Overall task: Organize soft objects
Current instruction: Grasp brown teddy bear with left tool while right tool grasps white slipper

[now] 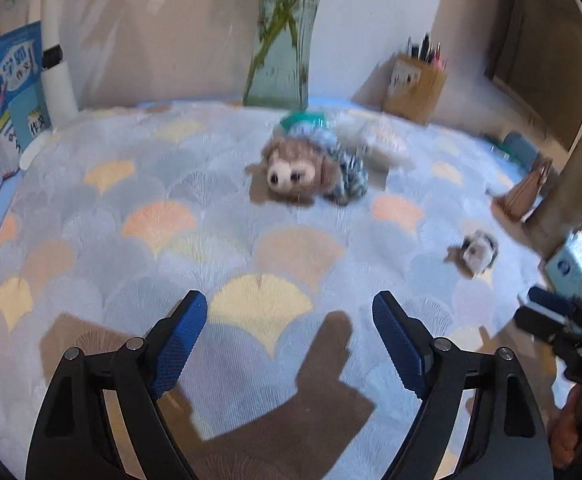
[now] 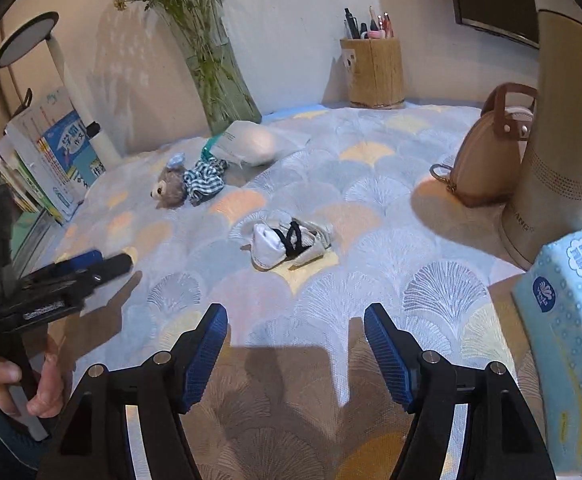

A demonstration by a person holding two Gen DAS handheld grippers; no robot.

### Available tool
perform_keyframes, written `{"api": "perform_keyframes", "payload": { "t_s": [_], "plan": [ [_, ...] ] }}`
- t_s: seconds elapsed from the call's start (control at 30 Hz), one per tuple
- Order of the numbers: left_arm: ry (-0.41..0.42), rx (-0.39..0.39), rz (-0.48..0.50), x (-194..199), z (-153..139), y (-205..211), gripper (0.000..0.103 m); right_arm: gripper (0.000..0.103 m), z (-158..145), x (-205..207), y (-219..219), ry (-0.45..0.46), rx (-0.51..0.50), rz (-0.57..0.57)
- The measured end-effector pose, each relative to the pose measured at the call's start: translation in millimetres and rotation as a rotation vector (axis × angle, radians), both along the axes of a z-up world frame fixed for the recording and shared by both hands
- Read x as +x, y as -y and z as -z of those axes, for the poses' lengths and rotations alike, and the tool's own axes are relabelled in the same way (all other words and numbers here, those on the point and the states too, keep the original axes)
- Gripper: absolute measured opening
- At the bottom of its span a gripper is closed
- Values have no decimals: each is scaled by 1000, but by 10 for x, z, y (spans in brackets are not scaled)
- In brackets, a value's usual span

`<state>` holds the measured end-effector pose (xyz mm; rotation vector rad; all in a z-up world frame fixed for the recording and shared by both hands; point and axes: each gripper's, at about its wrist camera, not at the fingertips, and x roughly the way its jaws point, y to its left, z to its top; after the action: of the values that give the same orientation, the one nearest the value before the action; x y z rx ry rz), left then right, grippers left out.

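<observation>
Plush bear (image 2: 173, 190) in a checked outfit lies on its side on the patterned cloth (image 2: 371, 208) covering our counter, its long axis running from the head toward the glass vase (image 2: 219, 84), face turned to the books (image 2: 57, 160). Nearer us a white sock bundle (image 2: 287, 244) lies lengthwise across the cloth. We hold our left gripper (image 1: 291, 336) and right gripper (image 2: 296, 344) with jaws spread, nothing between them.
</observation>
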<state>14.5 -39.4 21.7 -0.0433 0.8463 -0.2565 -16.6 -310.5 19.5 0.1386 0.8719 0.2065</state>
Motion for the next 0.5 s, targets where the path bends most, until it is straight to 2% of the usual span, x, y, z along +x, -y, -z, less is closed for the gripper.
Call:
{"api": "perform_keyframes", "payload": {
  "t_s": [0.17, 0.33, 0.5],
  "plan": [
    [9, 6, 0, -26, -15, 9, 83, 70, 67, 34, 94, -37, 18, 39],
    [80, 24, -56, -96, -83, -41, 84, 70, 67, 36, 114, -39, 18, 47],
    [64, 1, -75, -61, -71, -112, 84, 76, 71, 35, 87, -42, 3, 33]
  ]
}}
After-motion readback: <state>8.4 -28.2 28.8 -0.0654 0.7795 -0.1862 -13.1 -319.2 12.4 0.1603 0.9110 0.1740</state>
